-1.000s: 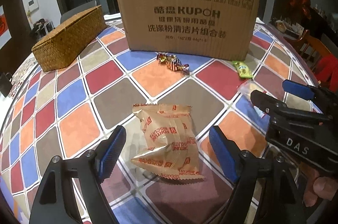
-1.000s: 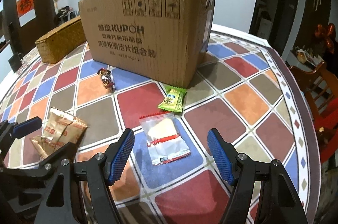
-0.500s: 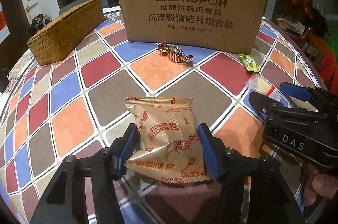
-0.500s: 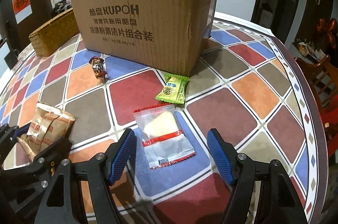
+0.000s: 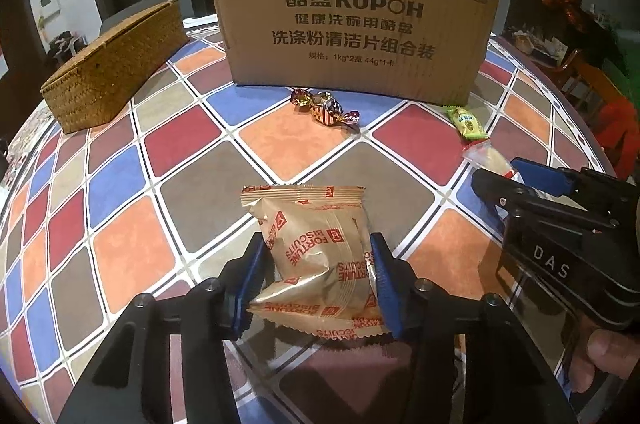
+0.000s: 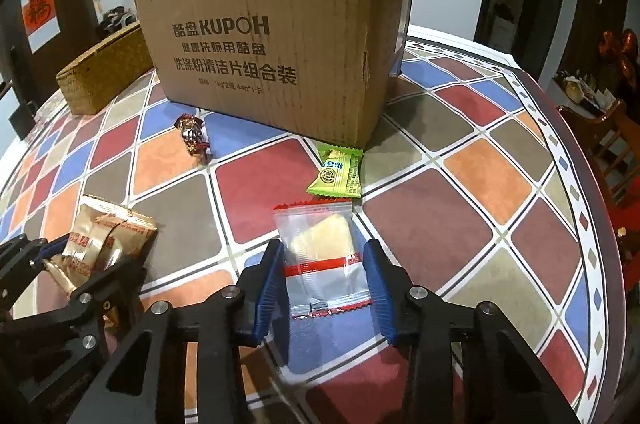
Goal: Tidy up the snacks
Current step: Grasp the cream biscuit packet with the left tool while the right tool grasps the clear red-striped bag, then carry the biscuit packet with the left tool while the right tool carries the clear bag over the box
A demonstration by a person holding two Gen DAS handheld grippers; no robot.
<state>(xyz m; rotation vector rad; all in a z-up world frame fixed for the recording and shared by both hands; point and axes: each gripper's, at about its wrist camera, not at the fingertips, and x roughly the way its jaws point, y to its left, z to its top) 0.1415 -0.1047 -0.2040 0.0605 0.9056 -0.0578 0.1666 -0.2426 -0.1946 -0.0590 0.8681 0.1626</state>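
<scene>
Left view: the left gripper (image 5: 318, 282) has just been closing and its fingers now pinch the biscuit pack (image 5: 320, 256) at lower centre. Right view: the right gripper (image 6: 325, 286) has just been closing; its fingers pinch the clear packet (image 6: 322, 256), lower centre. Both look ready to lift.

Cardboard box (image 6: 280, 43) interior hidden; woven basket (image 6: 104, 71) partly behind it
</scene>
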